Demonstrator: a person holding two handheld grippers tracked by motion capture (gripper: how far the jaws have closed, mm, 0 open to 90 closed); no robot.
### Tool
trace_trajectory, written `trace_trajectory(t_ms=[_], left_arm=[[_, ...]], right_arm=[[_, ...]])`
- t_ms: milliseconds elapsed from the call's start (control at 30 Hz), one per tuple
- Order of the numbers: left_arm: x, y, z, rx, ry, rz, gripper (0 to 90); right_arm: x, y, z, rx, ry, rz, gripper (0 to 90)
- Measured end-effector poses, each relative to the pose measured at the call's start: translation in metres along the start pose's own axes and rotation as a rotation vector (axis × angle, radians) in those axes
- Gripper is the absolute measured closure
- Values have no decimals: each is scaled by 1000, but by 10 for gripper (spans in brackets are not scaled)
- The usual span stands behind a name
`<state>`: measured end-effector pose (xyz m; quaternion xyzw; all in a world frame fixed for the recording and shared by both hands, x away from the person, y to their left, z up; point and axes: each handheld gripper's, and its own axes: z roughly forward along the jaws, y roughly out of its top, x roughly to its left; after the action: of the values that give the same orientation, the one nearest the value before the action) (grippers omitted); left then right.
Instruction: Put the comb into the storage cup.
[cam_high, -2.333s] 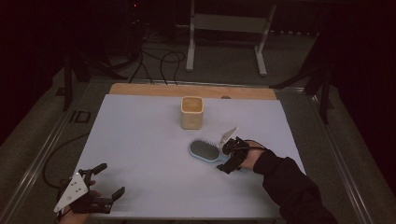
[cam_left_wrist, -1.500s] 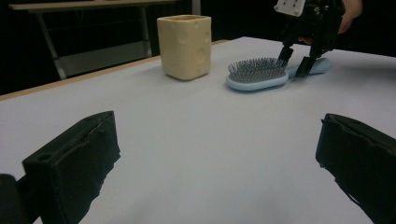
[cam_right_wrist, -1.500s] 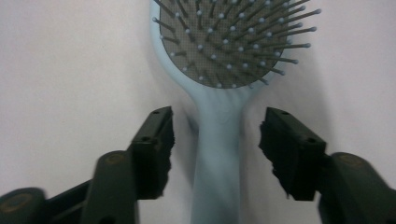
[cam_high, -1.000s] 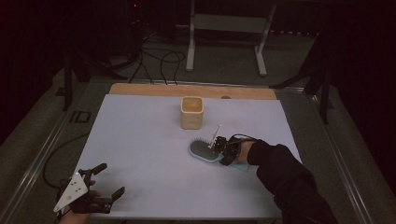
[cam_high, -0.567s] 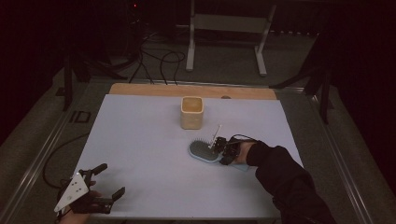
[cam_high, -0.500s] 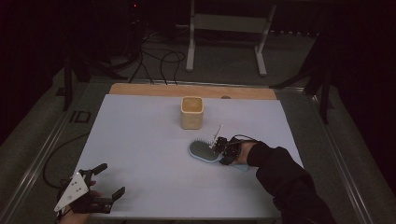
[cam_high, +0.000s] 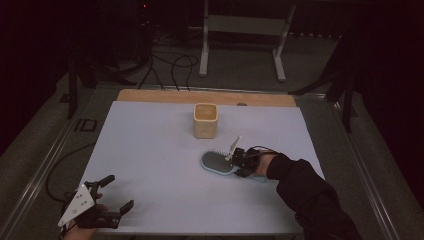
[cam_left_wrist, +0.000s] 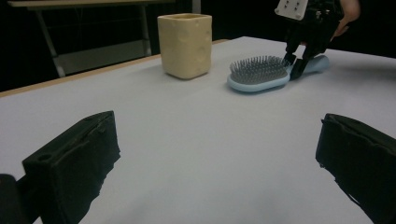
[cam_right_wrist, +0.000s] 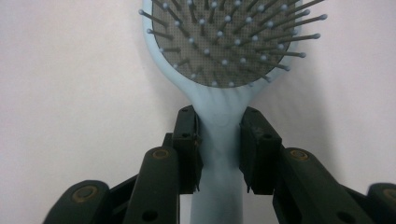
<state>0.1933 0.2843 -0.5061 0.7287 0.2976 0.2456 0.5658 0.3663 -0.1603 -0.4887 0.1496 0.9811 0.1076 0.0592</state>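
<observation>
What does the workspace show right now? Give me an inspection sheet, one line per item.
Surface: white table top, wooden strip along the far edge.
Job's things: light blue hairbrush lying bristles up; cream cup upright behind it, apart.
Clutter: nothing seen.
Grippers: right gripper shut on the brush's handle near the neck, jaws having just closed; left gripper open, holding nothing, at the near left corner.
Cables: black cables on the floor beyond the table.
Surroundings: dark room, grey metal stand behind.

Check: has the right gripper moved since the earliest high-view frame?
Yes. The right gripper has come forward and down toward the cup; it was raised off the hairbrush's handle, and its jaws now clamp the neck.
</observation>
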Motion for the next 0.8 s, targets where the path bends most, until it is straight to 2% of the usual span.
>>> trace_trajectory(t_ms=[100,133,167,200,233,267,333,367,400,433,467,633,667,700,767,800], left_arm=[[0,0,0,0,-2,-1,0],[0,0,0,1,-1,0,0],[0,0,0,0,-1,-1,0],[0,0,0,2,-2,-3,0],[0,0,0,2,-1,-2,0],[0,0,0,2,-1,0,0],[0,0,0,-1,-2,2,0],[0,0,0,-1,0,0,0],[0,0,0,-1,1,-1,0],[0,0,0,-1,0,0,0],[0,0,0,-1,1,0,0],[0,0,0,-2,0,-1,0],[0,0,0,-2,0,0,0],[0,0,0,-1,0,0,0],[0,0,0,0,1,-1,0],[0,0,0,-1,0,-1,0]], right_arm=[[-1,-1,-6,-38,13,13,702],[-1,-1,-8,-55,4,13,702],[-1,-1,-10,-66,17,7,702],[0,-1,-12,-73,10,-1,702],[0,-1,-14,-91,-3,16,702],[-1,-1,-16,-97,20,10,702],[0,-2,-19,-118,7,23,702],[0,-3,-20,-127,15,14,701],[1,-3,-21,-138,1,9,702],[1,-3,-23,-142,11,21,701],[0,-3,-24,-155,8,4,702],[3,-3,-32,-185,10,27,701],[1,-3,-33,-201,-3,8,701],[1,-3,-35,-205,9,14,701],[2,-2,-37,-220,-4,12,701],[2,-2,-39,-229,4,0,701]])
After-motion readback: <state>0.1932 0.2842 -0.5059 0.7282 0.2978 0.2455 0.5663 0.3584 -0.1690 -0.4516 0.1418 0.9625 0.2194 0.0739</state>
